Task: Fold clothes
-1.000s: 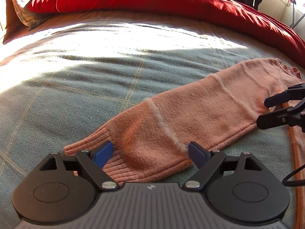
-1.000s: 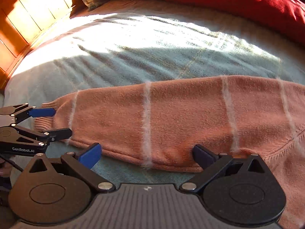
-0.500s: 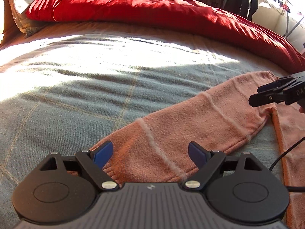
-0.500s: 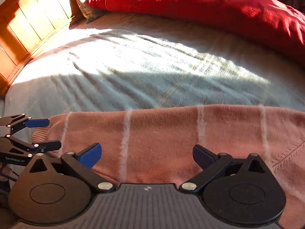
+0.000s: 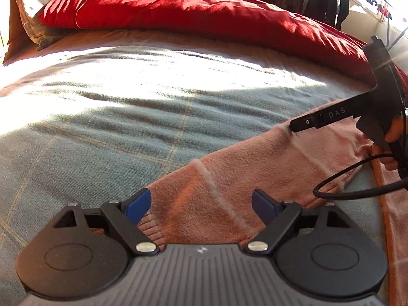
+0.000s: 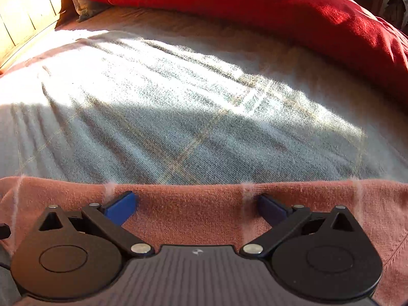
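Two claws, both spread, grip nothing | left claw (image 5: 201, 205) straddles sleeve (image 5: 255, 168) cuff, right claw (image 6: 196, 207) over mid-sleeve | likely poised to fold it.

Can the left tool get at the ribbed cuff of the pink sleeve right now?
Probably yes: the left tool stands open right over the ribbed cuff, and nothing lies between them; the right tool is farther up the sleeve.

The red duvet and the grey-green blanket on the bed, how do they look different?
The red duvet is plain and lies bunched in a thick ridge along the far side; the grey-green blanket is spread flat and carries thin pale check lines. The duvet is smooth cloth with soft creases, the blanket a coarser weave. Both are partly sunlit, partly in shadow.
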`<state>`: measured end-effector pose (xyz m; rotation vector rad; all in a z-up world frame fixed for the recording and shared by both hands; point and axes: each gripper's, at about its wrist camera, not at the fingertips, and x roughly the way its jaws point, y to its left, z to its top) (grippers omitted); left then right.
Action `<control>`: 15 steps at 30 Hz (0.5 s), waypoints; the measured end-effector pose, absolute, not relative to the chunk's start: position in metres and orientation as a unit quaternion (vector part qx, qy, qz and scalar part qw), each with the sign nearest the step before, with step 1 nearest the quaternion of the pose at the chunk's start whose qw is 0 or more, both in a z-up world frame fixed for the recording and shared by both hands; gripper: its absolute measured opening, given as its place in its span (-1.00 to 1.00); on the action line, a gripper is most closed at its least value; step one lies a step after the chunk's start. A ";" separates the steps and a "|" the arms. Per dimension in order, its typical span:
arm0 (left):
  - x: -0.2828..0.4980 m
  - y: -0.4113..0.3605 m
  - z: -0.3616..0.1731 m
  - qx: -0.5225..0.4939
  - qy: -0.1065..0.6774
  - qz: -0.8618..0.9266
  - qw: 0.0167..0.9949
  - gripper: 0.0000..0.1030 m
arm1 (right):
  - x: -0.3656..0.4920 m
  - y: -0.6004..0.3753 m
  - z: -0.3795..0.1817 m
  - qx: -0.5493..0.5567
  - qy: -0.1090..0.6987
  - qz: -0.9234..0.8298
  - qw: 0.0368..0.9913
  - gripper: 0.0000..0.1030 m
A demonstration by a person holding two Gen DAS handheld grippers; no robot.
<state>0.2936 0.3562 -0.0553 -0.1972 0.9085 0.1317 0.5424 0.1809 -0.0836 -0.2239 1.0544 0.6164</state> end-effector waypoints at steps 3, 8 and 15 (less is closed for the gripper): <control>0.294 0.355 -0.063 -0.093 0.454 0.055 0.884 0.67 | 0.533 0.170 -0.073 -0.088 0.502 0.293 0.809 1.00; 0.282 0.362 -0.067 -0.071 0.461 0.112 0.877 0.67 | 0.505 0.155 -0.062 -0.099 0.509 0.299 0.801 1.00; 0.276 0.366 -0.066 -0.092 0.467 0.132 0.869 0.67 | 0.476 0.144 -0.061 -0.061 0.541 0.298 0.784 1.00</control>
